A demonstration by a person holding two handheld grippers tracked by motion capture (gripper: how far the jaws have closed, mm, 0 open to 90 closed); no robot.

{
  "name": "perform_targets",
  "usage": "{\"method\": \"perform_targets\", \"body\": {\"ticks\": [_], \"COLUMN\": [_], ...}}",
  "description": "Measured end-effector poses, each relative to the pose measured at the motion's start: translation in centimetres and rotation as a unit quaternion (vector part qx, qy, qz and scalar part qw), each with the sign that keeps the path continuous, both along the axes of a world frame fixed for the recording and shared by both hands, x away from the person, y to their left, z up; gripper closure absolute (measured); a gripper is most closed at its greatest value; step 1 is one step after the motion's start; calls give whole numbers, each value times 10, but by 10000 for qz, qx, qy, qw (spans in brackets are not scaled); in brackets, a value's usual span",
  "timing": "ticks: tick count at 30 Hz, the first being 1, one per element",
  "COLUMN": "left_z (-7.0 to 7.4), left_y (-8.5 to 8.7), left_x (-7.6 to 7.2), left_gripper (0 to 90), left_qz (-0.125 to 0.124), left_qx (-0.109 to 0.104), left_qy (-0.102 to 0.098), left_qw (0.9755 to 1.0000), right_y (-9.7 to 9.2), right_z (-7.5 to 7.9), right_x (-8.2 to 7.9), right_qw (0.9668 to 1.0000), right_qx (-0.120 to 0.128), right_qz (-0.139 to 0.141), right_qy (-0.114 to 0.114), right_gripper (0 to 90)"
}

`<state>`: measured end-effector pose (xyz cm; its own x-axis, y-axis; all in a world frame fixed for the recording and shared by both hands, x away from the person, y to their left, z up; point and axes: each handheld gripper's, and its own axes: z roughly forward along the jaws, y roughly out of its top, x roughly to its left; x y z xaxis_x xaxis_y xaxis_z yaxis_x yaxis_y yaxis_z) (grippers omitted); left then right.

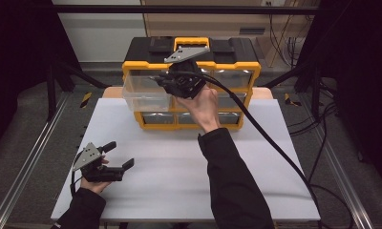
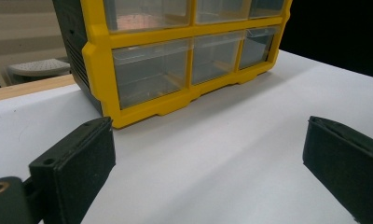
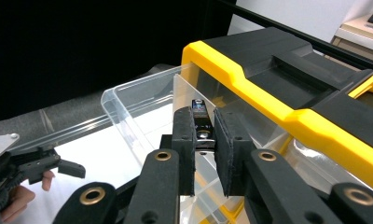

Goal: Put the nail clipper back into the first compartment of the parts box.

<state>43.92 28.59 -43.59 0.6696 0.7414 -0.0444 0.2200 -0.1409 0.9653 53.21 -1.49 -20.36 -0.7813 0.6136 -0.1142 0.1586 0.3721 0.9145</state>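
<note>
Right gripper view: one clear drawer (image 3: 142, 112) pulled out of the yellow organizer's (image 1: 191, 86) top left, right tongs (image 3: 204, 140) clamped on its front handle. Left tongs (image 1: 116, 155) wide, near-left on the one white surface (image 1: 179, 167); dark room.

The organizer (image 1: 191, 81) at the top centre is showing glossy yellow and matt black plastic, its pulled-out drawer (image 3: 142, 116) looking clear and smooth. The surface (image 1: 179, 162) is appearing matt white, and the claw pads (image 2: 77, 158) are looking grainy black.

The small dark object (image 3: 201, 122) pinched between the right gripper's (image 3: 204, 154) jaws is mostly hidden, unidentifiable.
</note>
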Motion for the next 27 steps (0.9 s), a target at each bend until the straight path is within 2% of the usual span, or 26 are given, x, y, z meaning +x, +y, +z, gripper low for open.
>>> {"method": "perform_targets", "body": {"ticks": [9, 27], "left_z": [0, 0], "left_y": [0, 0], "left_x": [0, 0], "left_gripper": [22, 22], "left_qz": [-3, -1], "left_qx": [-2, -1], "left_qy": [-2, -8], "left_qw": [10000, 10000], "right_y": [5, 19], "right_z": [-4, -18], "right_x": [7, 18], "right_qw": [9999, 9993], "right_qx": [58, -219], "right_qz": [-56, -114], "right_qy": [107, 298], "right_gripper": [795, 794]}}
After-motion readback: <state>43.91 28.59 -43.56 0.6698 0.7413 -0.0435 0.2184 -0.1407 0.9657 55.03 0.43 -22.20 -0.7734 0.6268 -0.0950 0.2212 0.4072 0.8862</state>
